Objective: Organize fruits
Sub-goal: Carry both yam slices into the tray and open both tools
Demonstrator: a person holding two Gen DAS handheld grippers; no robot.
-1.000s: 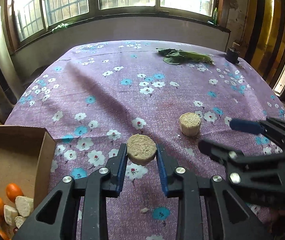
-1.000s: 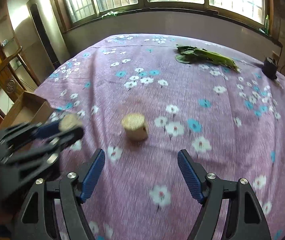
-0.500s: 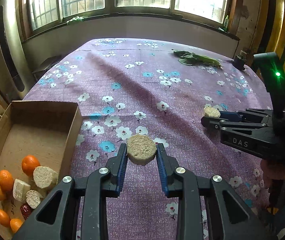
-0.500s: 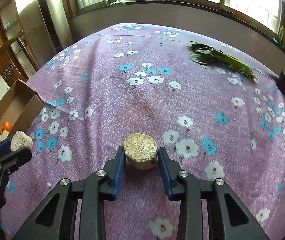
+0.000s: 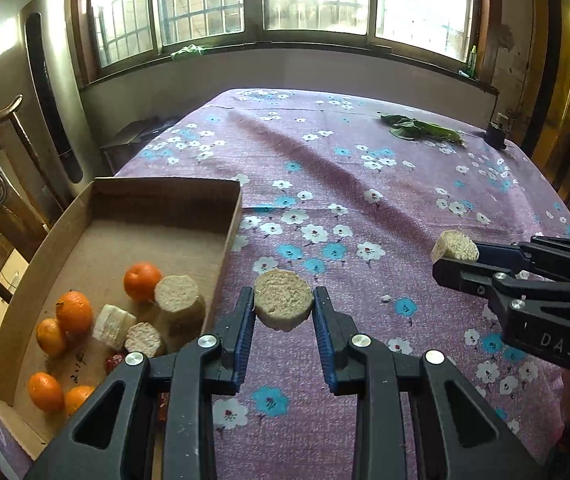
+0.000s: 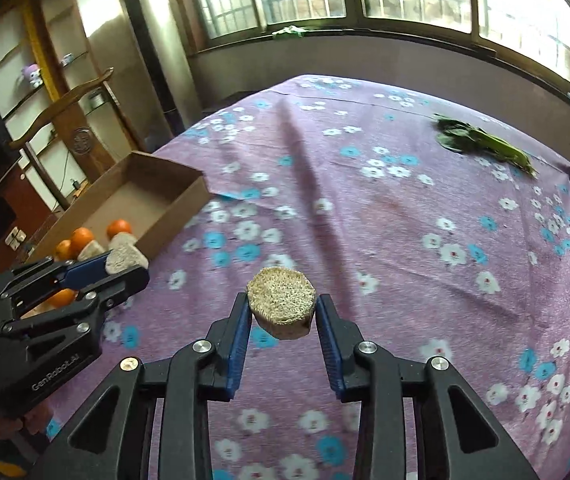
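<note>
Already a good part of the sorting is looking done, judging from what is lying in the cardboard box (image 5: 221, 248) at the left edge of the table. Inside the box, at its near end, several oranges (image 5: 73, 312) are sitting together with pale cut pieces (image 5: 177, 294), a whitish block (image 5: 111, 326) and something small and red that I cannot name. The far half of the box is staying bare. The left gripper (image 5: 284, 334) is holding a round, tan, rough-cut fruit piece (image 5: 283, 298) between its blue pads, just right of the box wall and above the purple flowered tablecloth (image 5: 365, 168). The right gripper (image 6: 283, 330) is also clamping a similar tan piece (image 6: 281, 304), further right of the box, over the open cloth. In the left wrist view the same right gripper is appearing at the right side with its piece (image 5: 455, 246) at the tips. No other loose fruit is showing on the cloth in these views; only some green leaves (image 5: 421, 130) and a small dark object (image 5: 495, 136) are lying far from the box, near the window side. So I am judging that the two held pieces are the last ones, and what is remaining is to bring both over the box and release them inside, the left one first because it is nearer. Whether the leaves are belonging to the task, I cannot tell.
</note>
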